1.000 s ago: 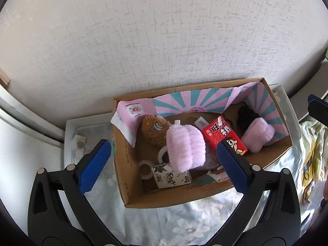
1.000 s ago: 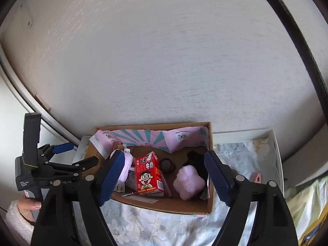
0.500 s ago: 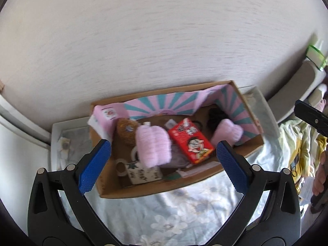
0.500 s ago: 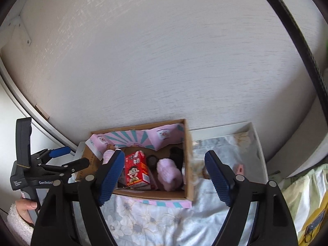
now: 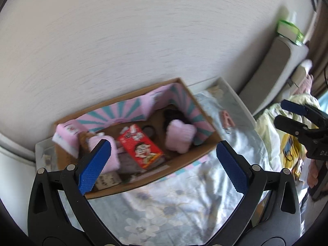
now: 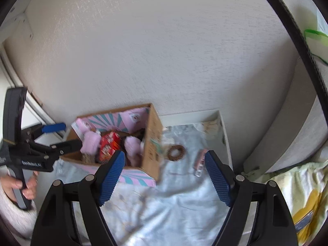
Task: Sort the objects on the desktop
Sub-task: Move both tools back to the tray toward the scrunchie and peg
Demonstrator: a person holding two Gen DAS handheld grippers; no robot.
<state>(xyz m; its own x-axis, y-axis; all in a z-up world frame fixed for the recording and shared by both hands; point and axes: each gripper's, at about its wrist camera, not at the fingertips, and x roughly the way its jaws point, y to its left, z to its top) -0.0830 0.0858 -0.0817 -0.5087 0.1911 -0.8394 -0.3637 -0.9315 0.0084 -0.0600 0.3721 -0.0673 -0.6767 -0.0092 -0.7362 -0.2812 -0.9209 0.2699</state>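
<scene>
A cardboard box point(image 5: 180, 161) point(image 6: 152, 143) with a pink and teal lining stands against the wall on a floral cloth. In it lie a red milk carton point(image 5: 140, 146) point(image 6: 108, 145), two pink fluffy items point(image 5: 179, 137) point(image 6: 132, 147) and other small things. My left gripper point(image 5: 162, 168) is open and empty, above the box's front side. My right gripper point(image 6: 164, 176) is open and empty, right of the box. A brown hair ring point(image 6: 175, 152) and a small pink clip point(image 6: 199, 161) point(image 5: 225, 119) lie on the cloth right of the box.
The white wall point(image 5: 143, 41) rises close behind the box. A white tray rim point(image 6: 223, 127) borders the cloth. A grey cushioned piece point(image 6: 297, 123) stands at right with a green-wrapped item point(image 5: 288, 29) on top. Yellow-green bedding point(image 6: 303, 194) lies at lower right.
Both grippers have swung to the right and pulled back, so the box has slid left in both views. The hair ring and pink clip have come into the right wrist view. Both stay open.
</scene>
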